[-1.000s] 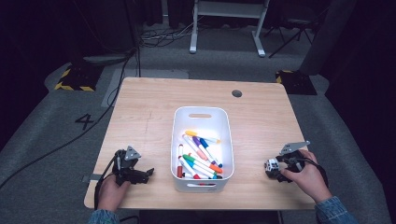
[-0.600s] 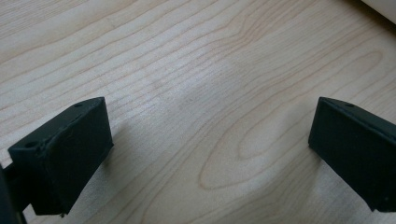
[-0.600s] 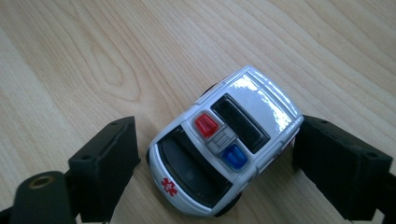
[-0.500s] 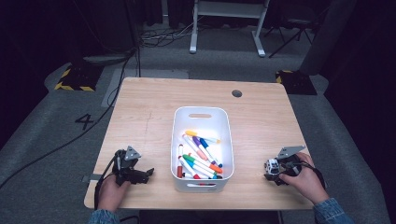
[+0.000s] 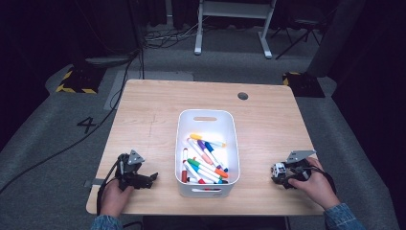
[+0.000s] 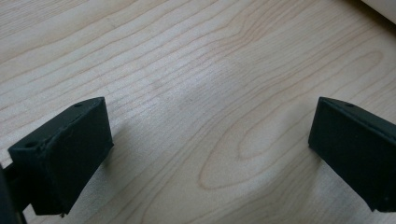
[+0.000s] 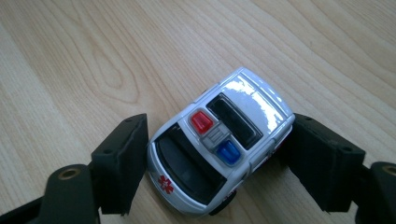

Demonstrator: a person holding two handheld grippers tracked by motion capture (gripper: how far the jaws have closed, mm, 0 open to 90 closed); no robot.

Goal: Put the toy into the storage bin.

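Left gripper (image 5: 151,177) lies low on the table (image 5: 158,120) near the front left corner, held in the left hand (image 5: 114,197); in the left gripper view its jaws stand wide apart with bare wood grain between them — nothing held. To its right, at the middle of the table, sits a white bin (image 5: 208,117) with a loose pile of coloured markers (image 5: 203,163) inside. Further right, near the front right corner, the right hand (image 5: 317,184) holds the right gripper (image 7: 212,161) down at the tabletop around a toy car (image 7: 219,142) — white, with a red and a blue roof light and a red mark on the bonnet. The jaws have just been closing with the car between them; the pads sit against its two sides, car skewed in the grip. Car's wheels rest on the wood, well apart from the bin.
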